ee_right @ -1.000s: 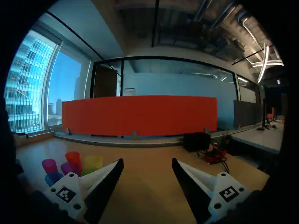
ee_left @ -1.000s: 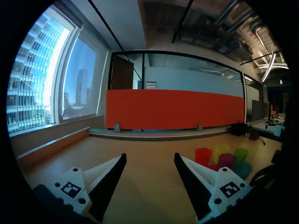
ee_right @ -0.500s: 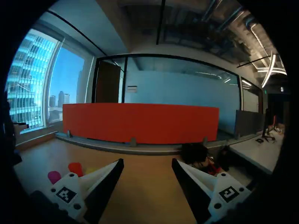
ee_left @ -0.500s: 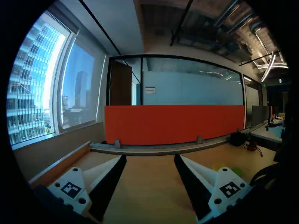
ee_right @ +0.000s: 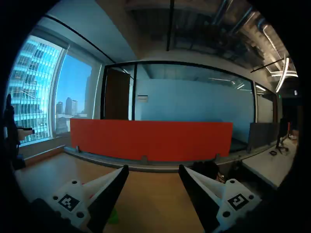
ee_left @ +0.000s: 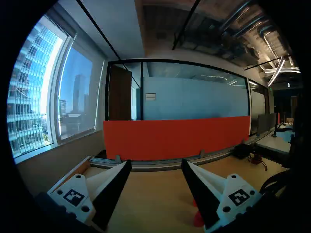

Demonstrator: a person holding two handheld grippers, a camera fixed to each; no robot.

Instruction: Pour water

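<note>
Two tools, left tool [ee_left: 155, 160] and right tool [ee_right: 152, 166], hover spread and empty over a wooden desk [ee_left: 155, 202].

**Your count at this moment**

You hold two tools, the left tongs [ee_left: 155, 160] and the right tongs [ee_right: 153, 166]. Each has two fingers [ee_left: 112, 182] spread apart. One orange divider [ee_left: 175, 138] stands on one surface [ee_left: 155, 202]. You can see slivers of one red cup [ee_left: 198, 219] and one green cup [ee_right: 113, 217].

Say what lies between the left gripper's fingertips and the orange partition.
Left gripper view: bare wooden desk, then a grey rail at the partition's foot.
</note>
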